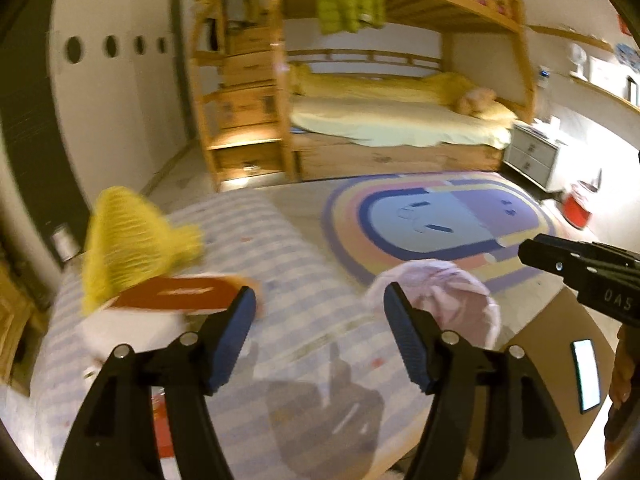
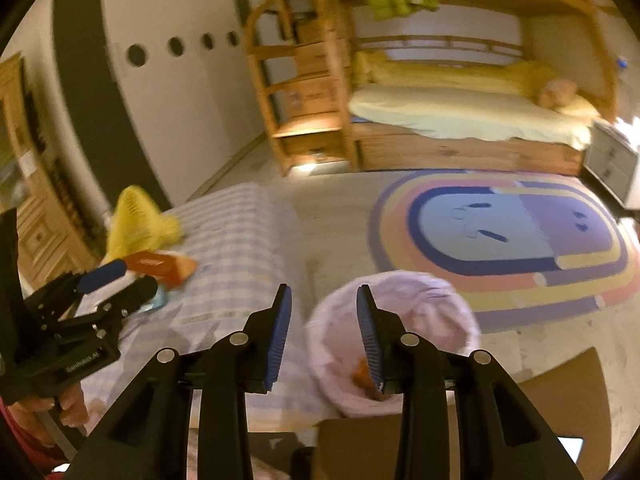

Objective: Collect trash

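Left hand-held gripper (image 1: 320, 304) open above checked bedcover (image 1: 288, 248).

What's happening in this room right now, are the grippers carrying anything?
A person holds a gripper in each hand over a bed with a checked cover. The left gripper and right gripper are both open with nothing between the pads. A pink-lined trash bin stands beside the bed with something orange inside. A red packet and a yellow cloth lie on the bed.
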Action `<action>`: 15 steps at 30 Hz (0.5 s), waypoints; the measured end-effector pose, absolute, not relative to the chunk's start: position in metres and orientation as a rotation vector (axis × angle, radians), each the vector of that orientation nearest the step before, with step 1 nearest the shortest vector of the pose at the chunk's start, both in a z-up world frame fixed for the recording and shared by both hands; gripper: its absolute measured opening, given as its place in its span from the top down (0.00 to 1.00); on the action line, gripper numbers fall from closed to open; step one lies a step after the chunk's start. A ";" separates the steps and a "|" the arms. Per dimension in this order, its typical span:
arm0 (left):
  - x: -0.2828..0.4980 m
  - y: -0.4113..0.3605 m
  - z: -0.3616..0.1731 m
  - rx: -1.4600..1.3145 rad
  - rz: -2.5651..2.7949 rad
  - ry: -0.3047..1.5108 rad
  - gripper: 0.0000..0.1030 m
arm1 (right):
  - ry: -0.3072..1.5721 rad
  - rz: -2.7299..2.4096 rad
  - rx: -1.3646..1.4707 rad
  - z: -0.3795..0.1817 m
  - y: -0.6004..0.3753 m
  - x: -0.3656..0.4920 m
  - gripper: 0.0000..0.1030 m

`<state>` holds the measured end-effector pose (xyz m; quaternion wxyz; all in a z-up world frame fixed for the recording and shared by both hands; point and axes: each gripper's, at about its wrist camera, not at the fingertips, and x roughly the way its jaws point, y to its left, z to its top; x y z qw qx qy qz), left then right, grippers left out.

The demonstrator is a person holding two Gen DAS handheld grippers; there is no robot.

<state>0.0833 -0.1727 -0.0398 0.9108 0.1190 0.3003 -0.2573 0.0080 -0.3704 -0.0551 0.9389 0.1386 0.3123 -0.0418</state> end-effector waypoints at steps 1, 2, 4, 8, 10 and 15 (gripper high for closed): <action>0.084 -0.156 -0.038 0.234 -0.498 0.620 0.36 | 0.640 -0.069 0.271 -0.054 -0.361 0.011 0.65; 0.086 -0.144 -0.036 0.224 -0.472 0.623 0.36 | 0.643 -0.039 0.252 -0.051 -0.346 0.016 0.65; 0.087 -0.116 -0.034 0.197 -0.422 0.625 0.35 | 0.648 0.001 0.226 -0.048 -0.326 0.024 0.63; 0.090 -0.067 -0.034 0.174 -0.315 0.633 0.35 | 0.666 0.070 0.174 -0.048 -0.289 0.039 0.62; 0.092 -0.042 -0.037 0.163 -0.257 0.636 0.34 | 0.677 0.105 0.148 -0.049 -0.270 0.049 0.62; 0.099 0.005 -0.046 0.121 -0.162 0.659 0.34 | 0.721 0.150 0.078 -0.063 -0.234 0.081 0.58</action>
